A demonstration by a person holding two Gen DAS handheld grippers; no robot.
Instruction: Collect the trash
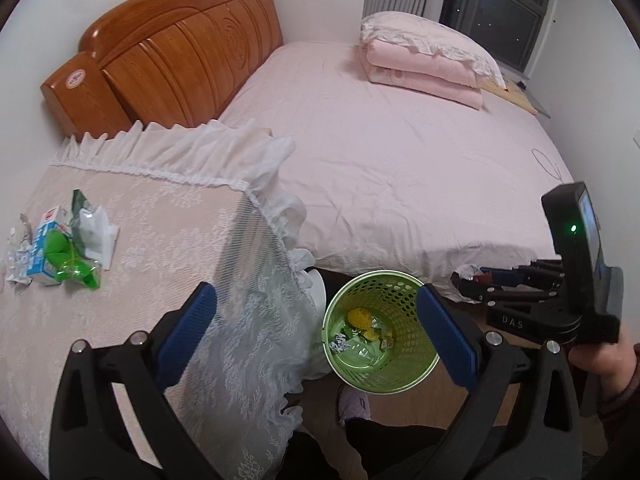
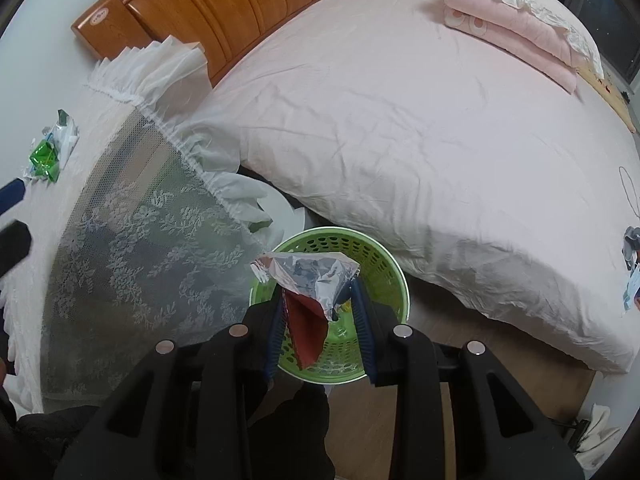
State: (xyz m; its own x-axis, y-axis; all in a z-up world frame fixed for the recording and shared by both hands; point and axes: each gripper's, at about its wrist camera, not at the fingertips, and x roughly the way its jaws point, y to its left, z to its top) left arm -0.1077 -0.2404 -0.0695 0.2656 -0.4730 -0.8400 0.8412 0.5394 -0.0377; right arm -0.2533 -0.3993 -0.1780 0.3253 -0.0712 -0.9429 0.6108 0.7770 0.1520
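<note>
A green perforated bin stands on the floor between the lace-covered nightstand and the bed, with yellow and silver wrappers at its bottom. My left gripper hangs above it, open and holding nothing. On the nightstand lies a trash pile: a blue-white carton, green plastic and white tissue. In the right wrist view my right gripper is shut on a red and silver foil wrapper, right over the bin's rim. The trash pile shows at the far left.
The bed's pink sheet fills the right, with a folded pink quilt and a wooden headboard. A lace cloth drapes down the nightstand beside the bin. A hand holds the right gripper's body at the right edge.
</note>
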